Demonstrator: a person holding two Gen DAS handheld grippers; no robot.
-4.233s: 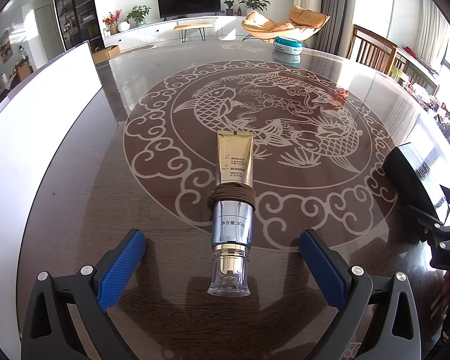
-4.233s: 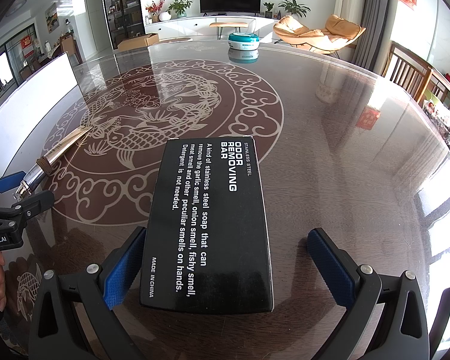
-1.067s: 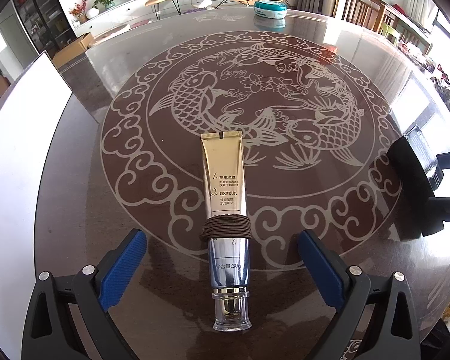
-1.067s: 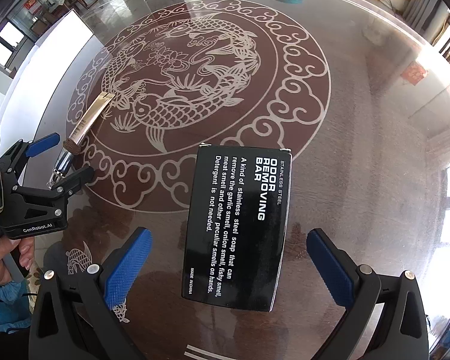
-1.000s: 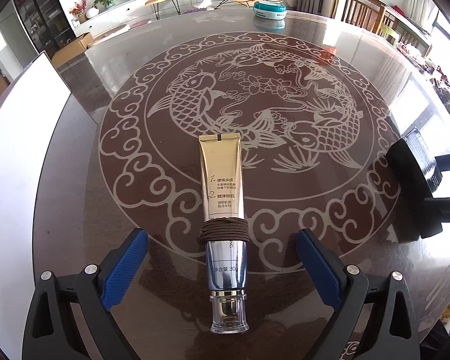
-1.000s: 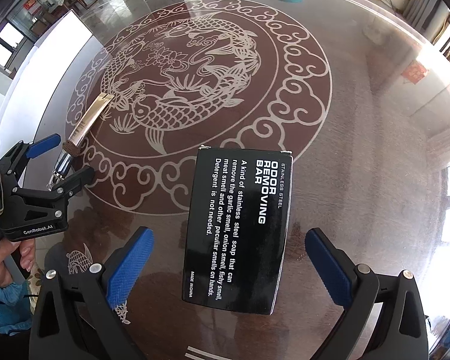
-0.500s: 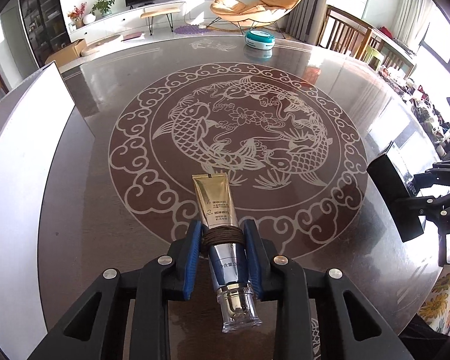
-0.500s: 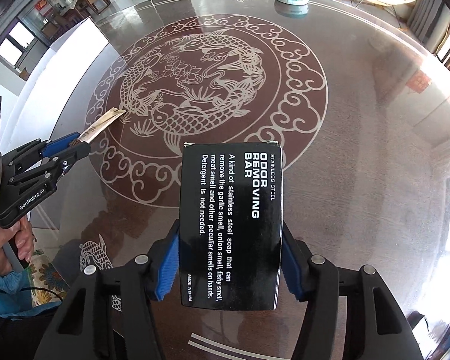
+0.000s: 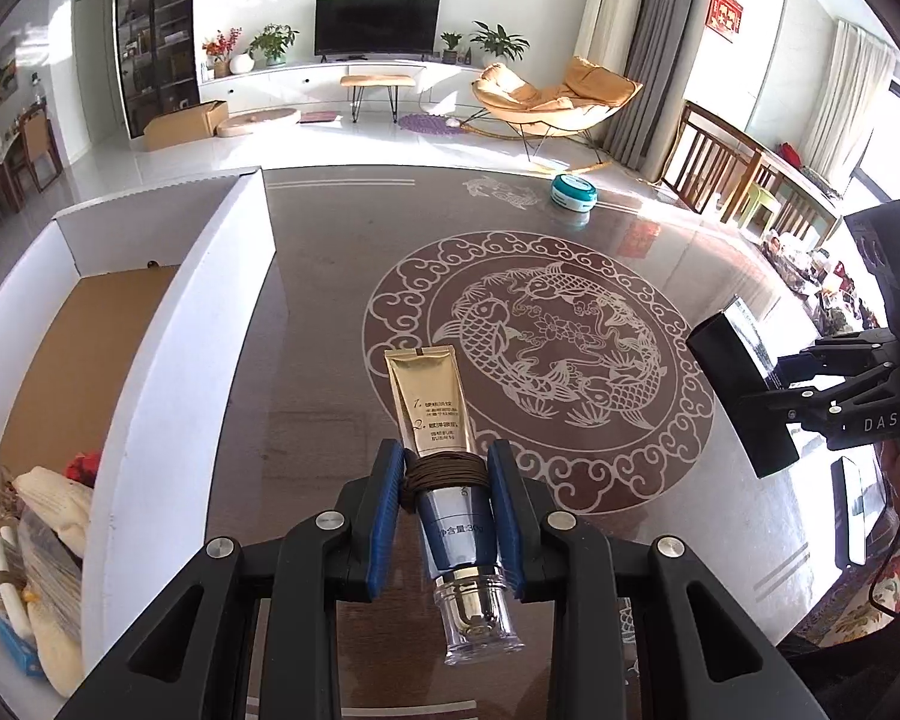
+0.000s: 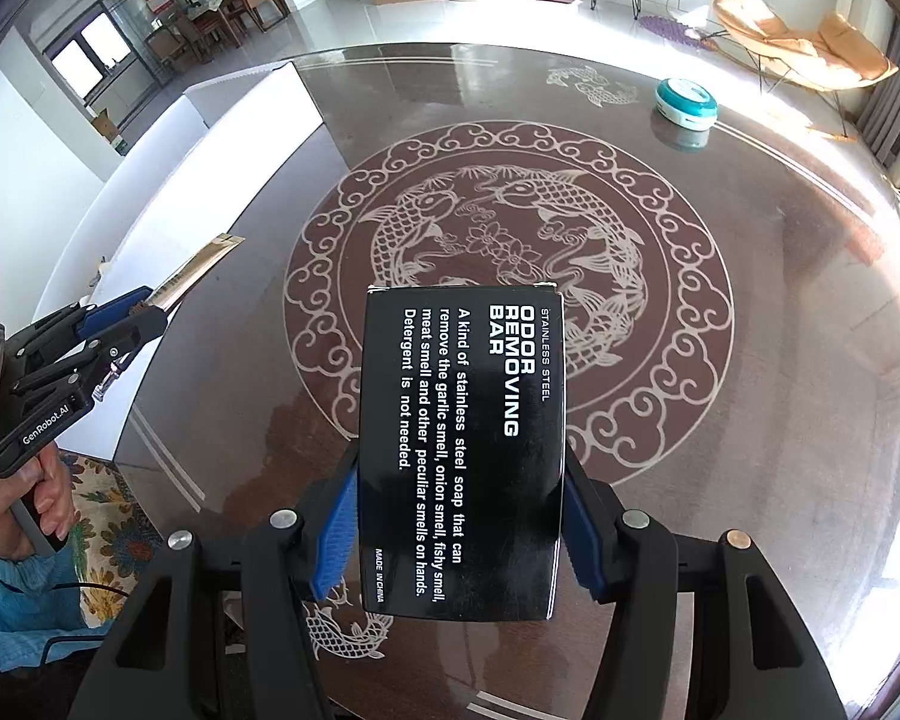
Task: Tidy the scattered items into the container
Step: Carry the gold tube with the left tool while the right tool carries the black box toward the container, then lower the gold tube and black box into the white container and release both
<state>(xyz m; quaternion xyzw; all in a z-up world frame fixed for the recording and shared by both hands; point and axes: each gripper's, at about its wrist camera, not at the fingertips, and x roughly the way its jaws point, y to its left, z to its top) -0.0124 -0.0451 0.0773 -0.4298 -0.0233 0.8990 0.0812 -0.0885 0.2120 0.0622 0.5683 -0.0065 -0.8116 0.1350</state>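
Both grippers have lifted their loads off the table (image 9: 330, 312) since a second ago; the left gripper (image 9: 444, 516) clamps the gold tube (image 9: 432, 408) (brown cord at its neck) beside the white container (image 9: 168, 360) at the left edge; the right gripper (image 10: 459, 522) squeezes the black box (image 10: 462, 450) above the near edge.

A bright living room lay beyond the table (image 9: 330, 276), with a white tiled floor (image 9: 390, 144) and white walls. A dark TV (image 9: 377, 26) stood over a white cabinet (image 9: 330, 75) among potted plants (image 9: 273, 39), near a tan lounge chair (image 9: 555, 99). Sun fell through curtained windows (image 9: 840, 96) beside wooden chairs (image 9: 717, 165).
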